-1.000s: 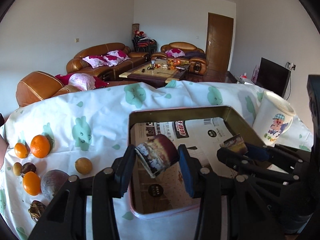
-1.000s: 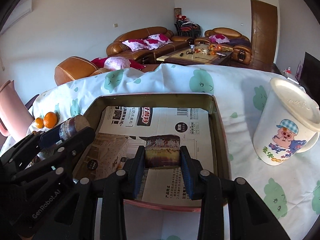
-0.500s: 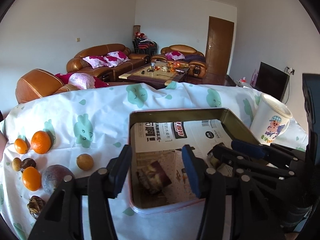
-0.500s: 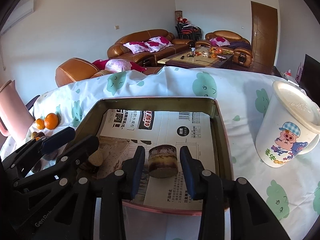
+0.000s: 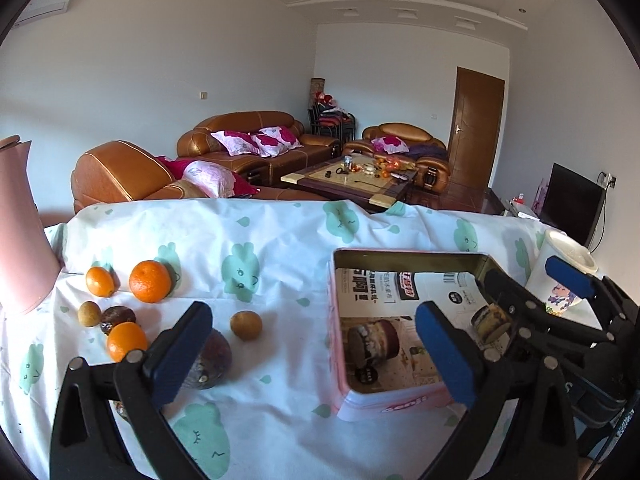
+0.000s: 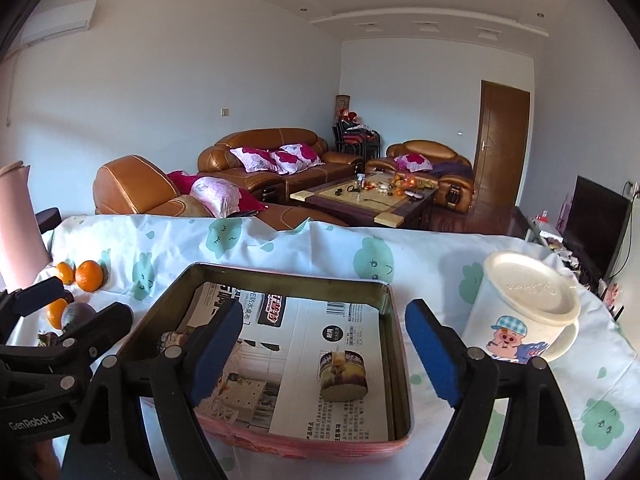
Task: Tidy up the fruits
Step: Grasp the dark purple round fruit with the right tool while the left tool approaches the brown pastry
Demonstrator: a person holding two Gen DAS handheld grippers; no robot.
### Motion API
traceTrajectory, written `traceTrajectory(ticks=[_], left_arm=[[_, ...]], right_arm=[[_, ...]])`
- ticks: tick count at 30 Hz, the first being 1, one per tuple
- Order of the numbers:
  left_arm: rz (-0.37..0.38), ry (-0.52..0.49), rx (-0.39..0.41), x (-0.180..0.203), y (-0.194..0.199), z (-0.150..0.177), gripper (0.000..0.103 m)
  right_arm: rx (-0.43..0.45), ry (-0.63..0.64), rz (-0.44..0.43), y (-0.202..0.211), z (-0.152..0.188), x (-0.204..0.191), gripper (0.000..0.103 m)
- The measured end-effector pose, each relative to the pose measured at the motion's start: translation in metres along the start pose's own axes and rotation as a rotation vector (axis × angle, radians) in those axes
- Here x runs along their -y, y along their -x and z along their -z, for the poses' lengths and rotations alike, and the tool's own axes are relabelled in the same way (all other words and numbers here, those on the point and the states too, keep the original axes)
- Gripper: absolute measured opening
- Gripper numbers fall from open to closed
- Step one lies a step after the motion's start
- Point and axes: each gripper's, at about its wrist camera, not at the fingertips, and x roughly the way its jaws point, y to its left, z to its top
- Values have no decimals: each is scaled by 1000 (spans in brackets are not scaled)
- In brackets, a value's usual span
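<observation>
Having released both cut pieces [image 6: 343,376] into the tin [image 6: 394,344], now lying beyond parted, empty jaws of left gripper [image 5: 316,356] and right gripper [image 6: 324,356]; oranges [image 5: 150,281] remaining outside.

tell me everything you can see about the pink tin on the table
The pink tin is a shallow rectangular metal box with rounded corners, pink outside with lettering on its near wall and dull gold inside. It sits open, with no lid in view, flat on the cloud-print tablecloth. Printed paper lines its floor. Two short cut cylindrical pieces rest on that paper, apart from each other. Both grippers are open near it, not touching it.
</observation>
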Motion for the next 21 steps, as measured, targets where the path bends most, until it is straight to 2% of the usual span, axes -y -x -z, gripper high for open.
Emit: traceTrajectory(ticks=[7,11,14,21], left_arm=[[-88,-22,32,-14,11,6,103],[-136,-41,26,-23,12,11,103],[-141,-50,10,-30,12,14,103],[-136,-13,-14,-51,16,17,103]], right_arm=[[24,-36,-23,11,4,0,84],[-33,-50,-42,5,9,-4,84],[-70,-52,-35,-1,13,-5,84],[-58,-87,-20,4,16,0,84]])
